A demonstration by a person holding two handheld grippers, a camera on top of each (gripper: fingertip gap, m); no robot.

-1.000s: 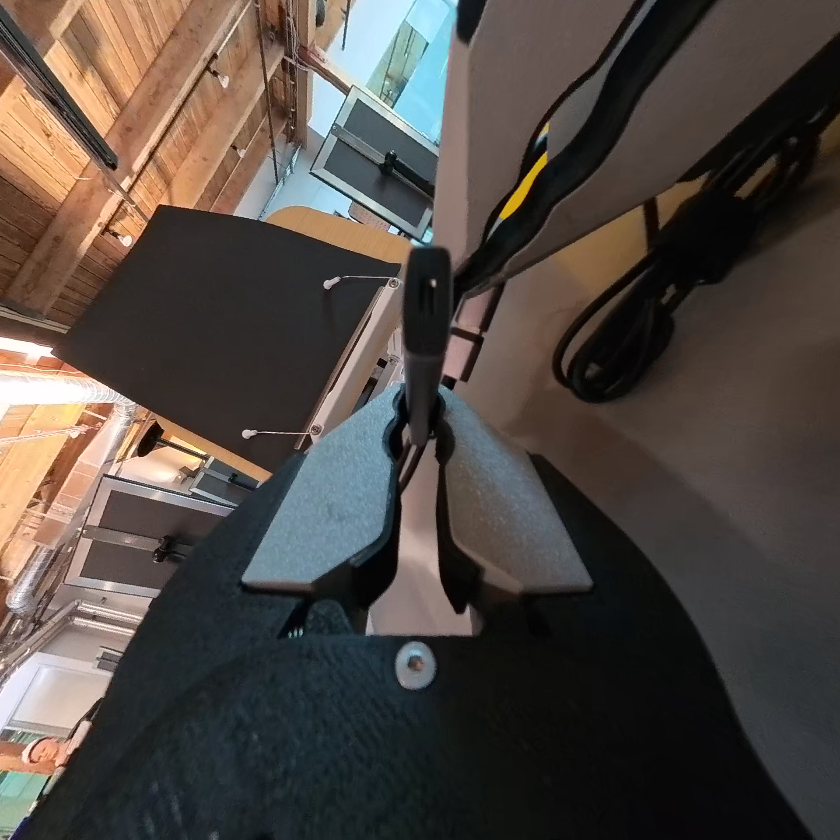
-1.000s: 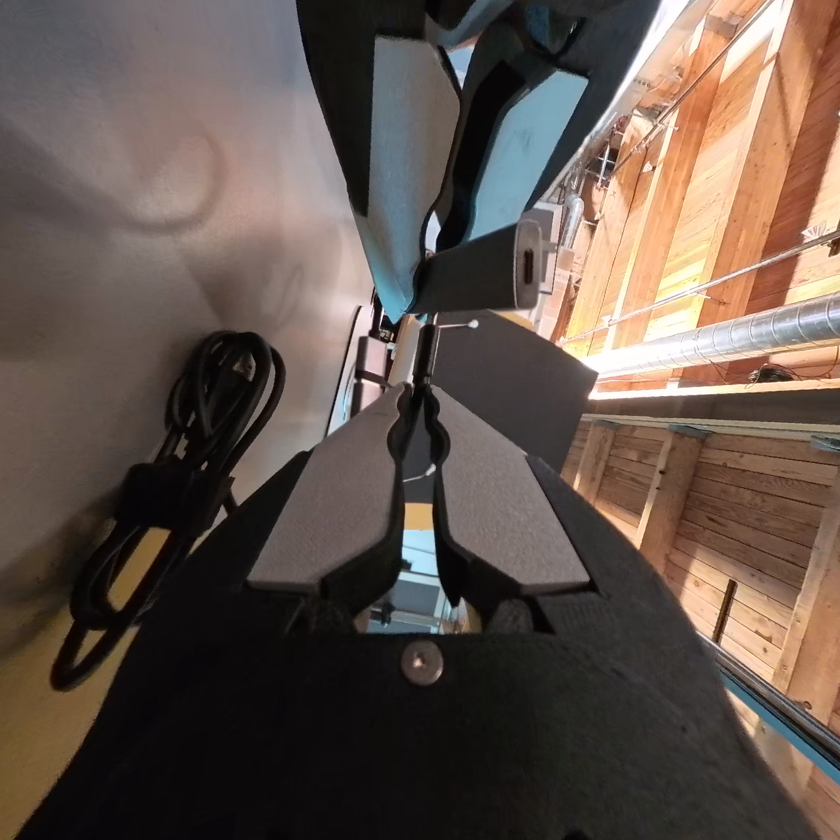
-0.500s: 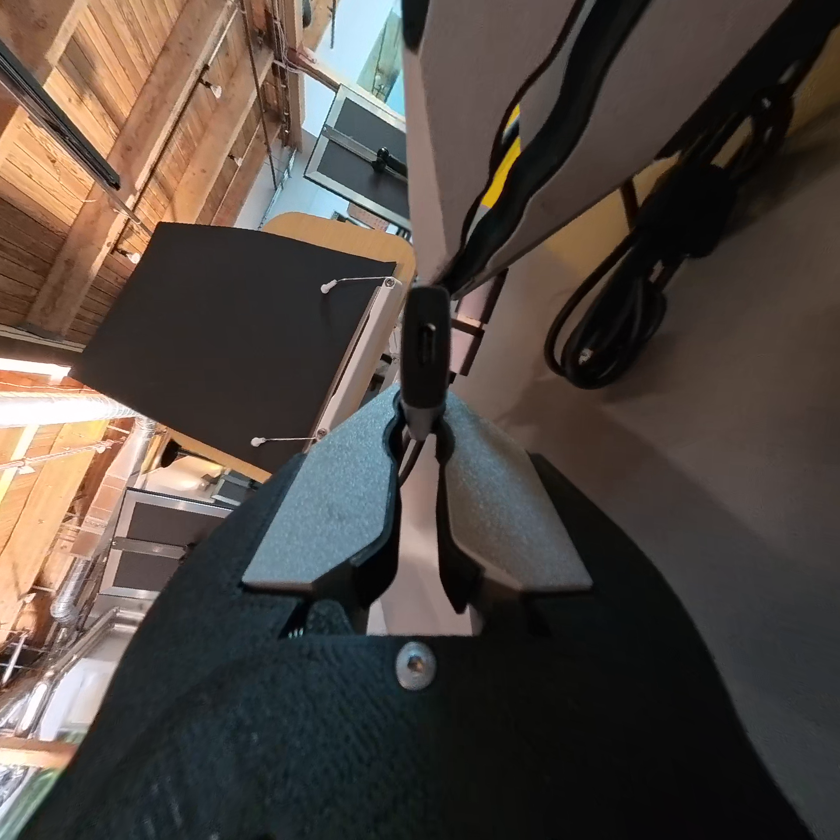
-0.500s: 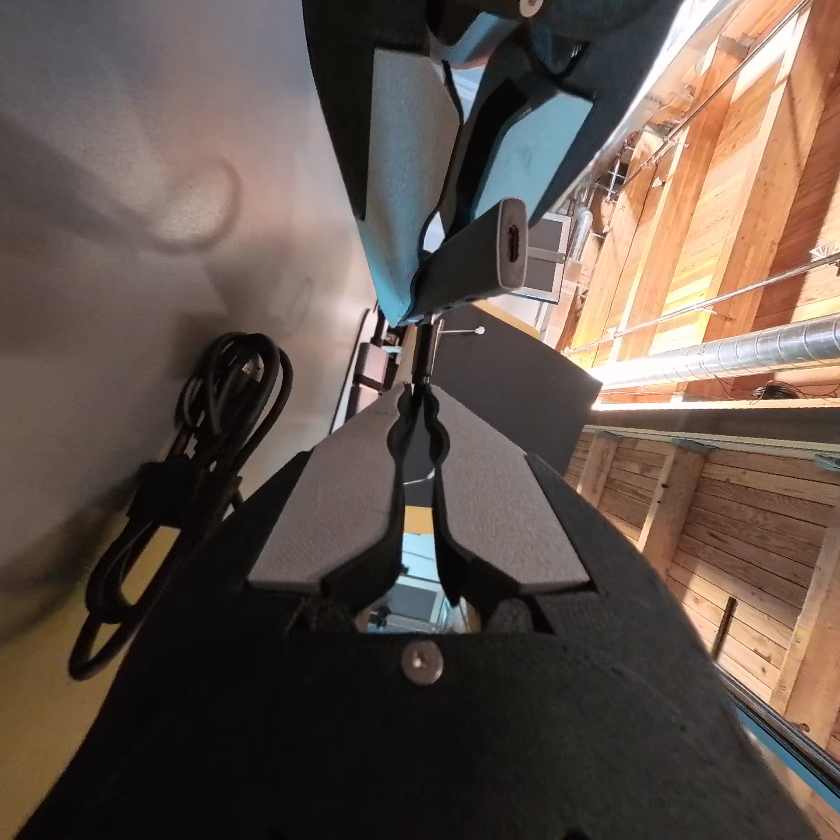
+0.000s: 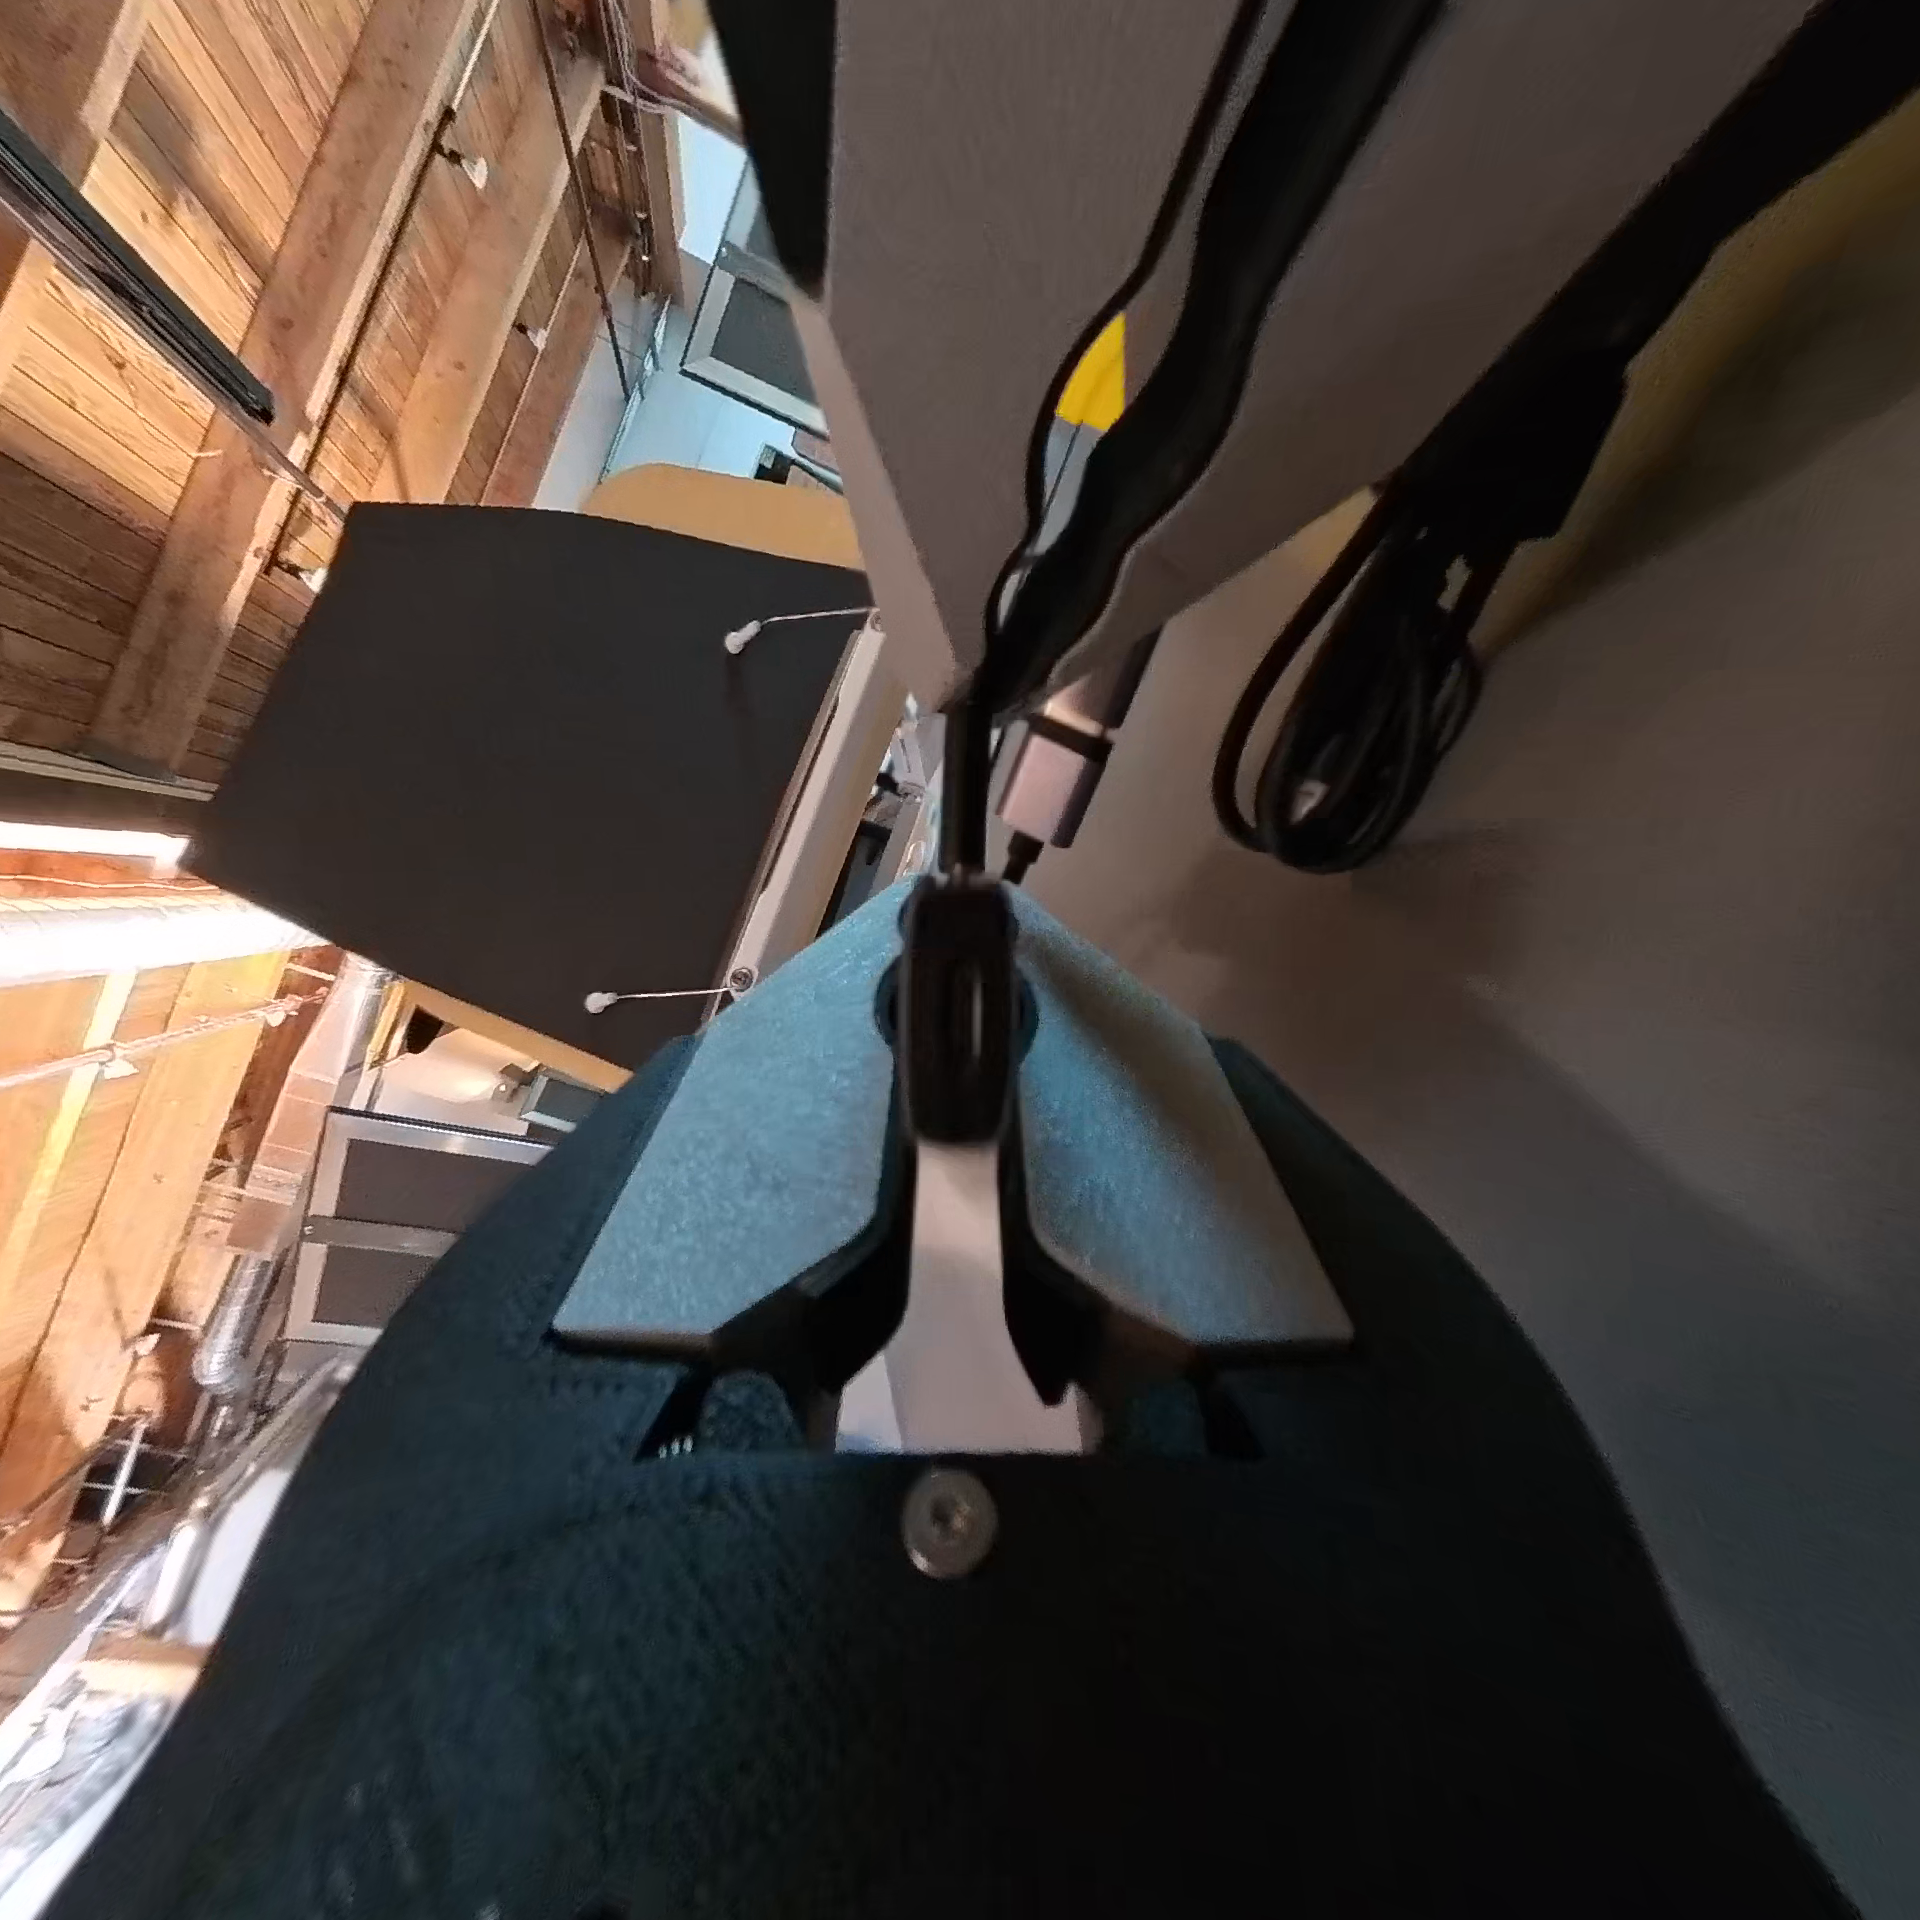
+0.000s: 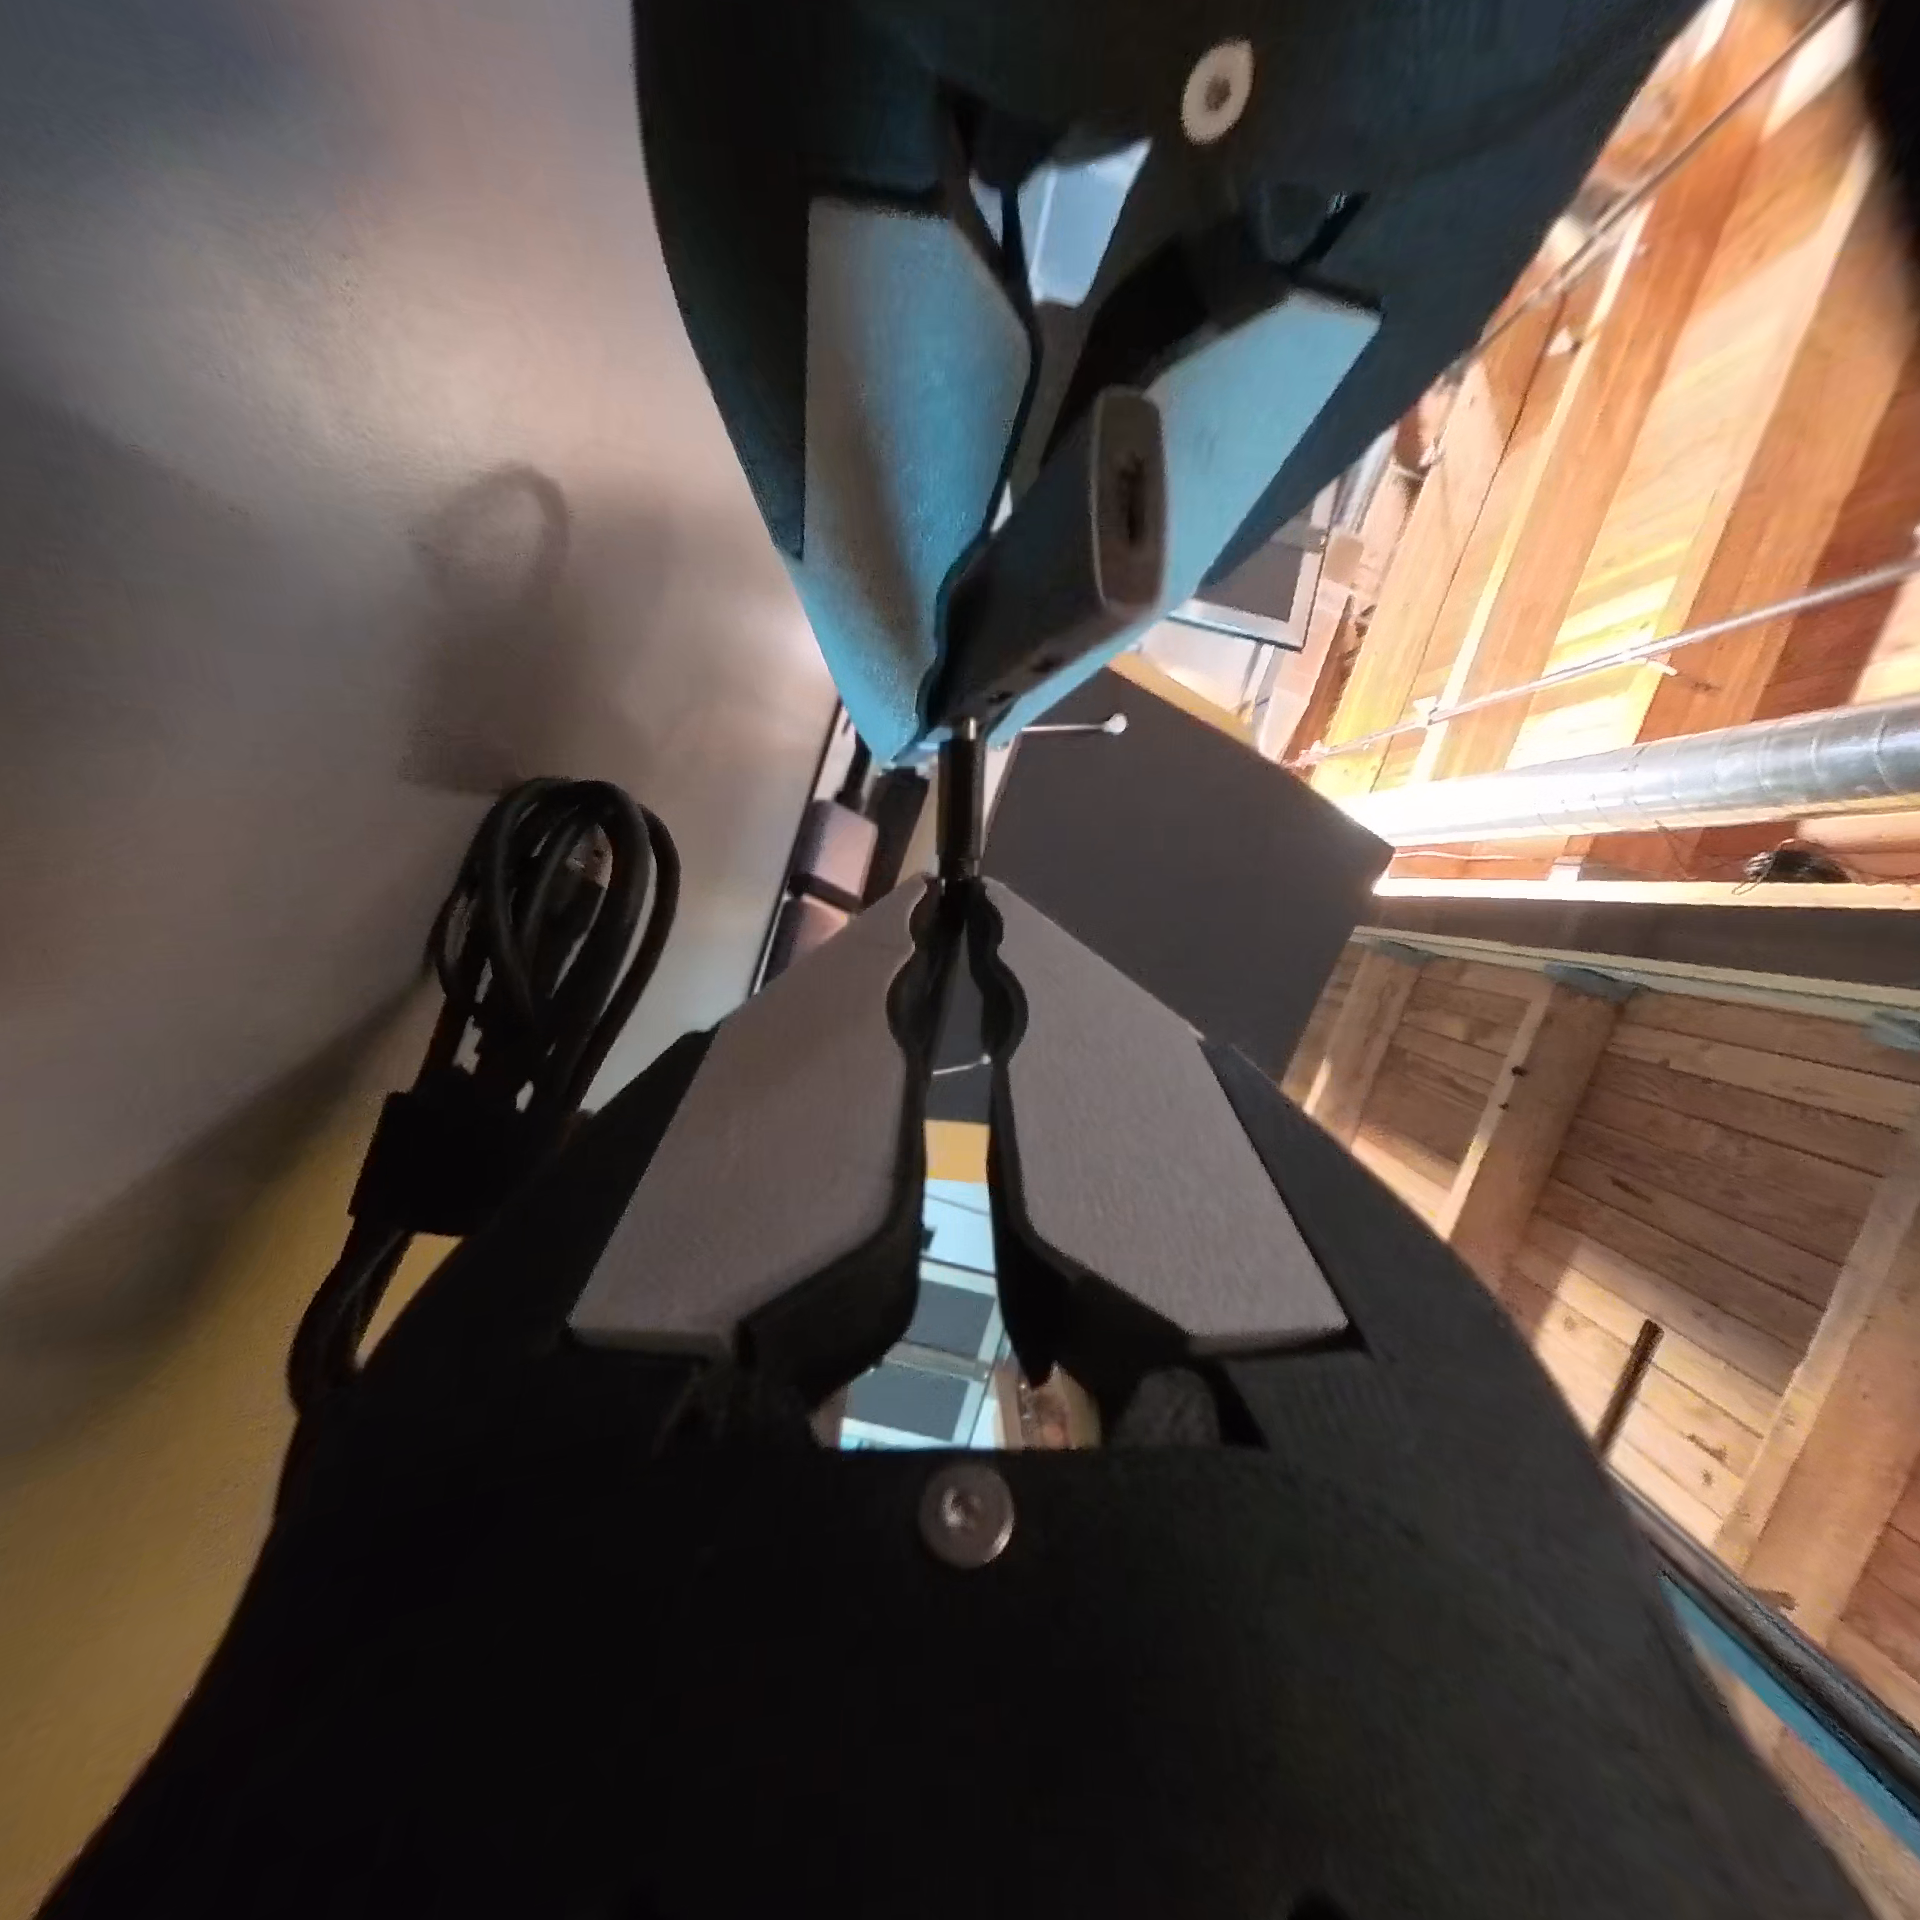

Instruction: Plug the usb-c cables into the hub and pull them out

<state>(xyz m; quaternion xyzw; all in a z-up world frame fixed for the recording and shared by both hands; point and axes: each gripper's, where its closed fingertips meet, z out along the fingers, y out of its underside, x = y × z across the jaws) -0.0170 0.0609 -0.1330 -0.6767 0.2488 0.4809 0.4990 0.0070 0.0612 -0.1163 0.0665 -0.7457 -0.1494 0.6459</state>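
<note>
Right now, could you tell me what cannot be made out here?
Right wrist view: the left tool hides where the thin black usb-c plug enters the dark grey slab-shaped hub.
Left wrist view: blur hides the hub's ports.
Right wrist view: the right tool covers the coiled black cable bundle's end.

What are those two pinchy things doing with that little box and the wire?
A person is working two pinchers. The left hand-held gripper is clamped on a dark USB hub. The right hand-held gripper pinches a thin black usb-c cable whose plug points at the hub's edge. It looks right at a port, but I cannot tell if it is fully in. A bundle of black cables lies on the grey table.
</note>
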